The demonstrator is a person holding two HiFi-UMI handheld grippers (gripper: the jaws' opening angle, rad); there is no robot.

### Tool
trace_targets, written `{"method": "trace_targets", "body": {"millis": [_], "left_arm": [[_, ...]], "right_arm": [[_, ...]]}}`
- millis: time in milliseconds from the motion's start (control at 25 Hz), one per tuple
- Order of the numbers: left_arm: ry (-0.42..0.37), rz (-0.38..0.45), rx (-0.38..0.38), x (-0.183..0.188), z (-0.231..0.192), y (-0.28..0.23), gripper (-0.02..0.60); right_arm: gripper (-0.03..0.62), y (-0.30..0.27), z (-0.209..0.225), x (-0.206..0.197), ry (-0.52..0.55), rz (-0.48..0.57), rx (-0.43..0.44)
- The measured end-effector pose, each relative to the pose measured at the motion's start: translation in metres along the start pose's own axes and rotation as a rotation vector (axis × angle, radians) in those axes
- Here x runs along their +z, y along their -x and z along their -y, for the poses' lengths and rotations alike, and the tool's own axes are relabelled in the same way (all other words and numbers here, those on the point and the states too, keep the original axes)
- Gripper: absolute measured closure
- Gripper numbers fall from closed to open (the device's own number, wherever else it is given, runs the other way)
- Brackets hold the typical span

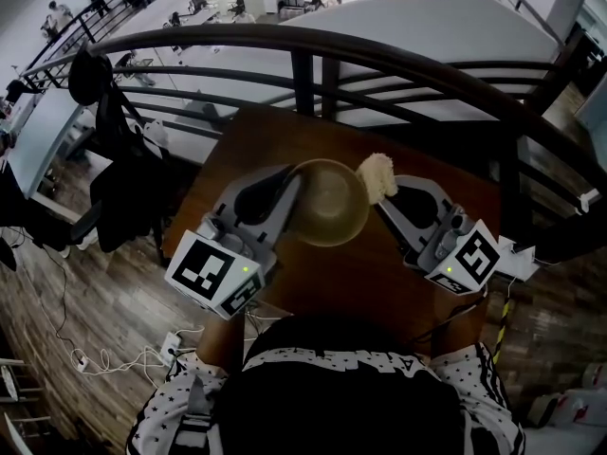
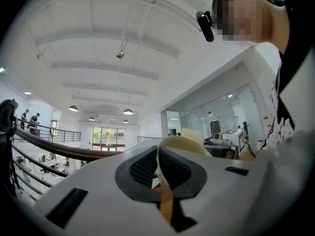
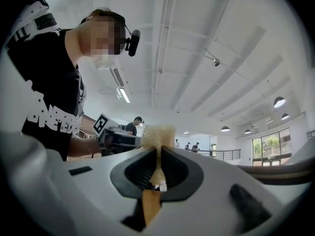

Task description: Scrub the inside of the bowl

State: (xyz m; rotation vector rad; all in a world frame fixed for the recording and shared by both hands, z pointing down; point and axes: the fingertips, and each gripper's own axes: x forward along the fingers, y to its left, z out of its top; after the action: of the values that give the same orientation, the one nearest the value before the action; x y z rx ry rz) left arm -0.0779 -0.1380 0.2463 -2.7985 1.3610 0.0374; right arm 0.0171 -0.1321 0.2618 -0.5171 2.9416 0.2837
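In the head view a tan bowl (image 1: 329, 204) is held up over the brown table (image 1: 370, 278), tipped on its side. My left gripper (image 1: 294, 186) is shut on its left rim. In the left gripper view the thin cream rim of the bowl (image 2: 172, 144) runs between the dark pads (image 2: 142, 168). A pale yellow sponge (image 1: 377, 175) sits just right of the bowl's rim, close to it, with my right gripper (image 1: 387, 195) shut on it. The right gripper view shows the sponge (image 3: 158, 135) pinched between the jaws and sticking out above them.
A dark curved railing (image 1: 313, 45) runs behind the table, with a drop to a lower floor beyond. A black jacket (image 1: 119, 173) hangs on the railing at the left. Cables and a power strip (image 1: 171, 349) lie on the wooden floor by the table's left side.
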Motion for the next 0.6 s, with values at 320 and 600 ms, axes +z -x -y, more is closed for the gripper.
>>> {"method": "trace_targets", "body": {"millis": [320, 600], "left_arm": [[0.027, 0.018, 0.075, 0.0, -0.016, 0.002, 0.558], [0.03, 0.074, 0.14, 0.012, -0.027, 0.007, 0.558]], "right_arm": [[0.554, -0.002, -0.006, -0.015, -0.052, -0.011, -0.013], [0.554, -0.009, -0.018, -0.023, -0.106, 0.018, -0.007]]}}
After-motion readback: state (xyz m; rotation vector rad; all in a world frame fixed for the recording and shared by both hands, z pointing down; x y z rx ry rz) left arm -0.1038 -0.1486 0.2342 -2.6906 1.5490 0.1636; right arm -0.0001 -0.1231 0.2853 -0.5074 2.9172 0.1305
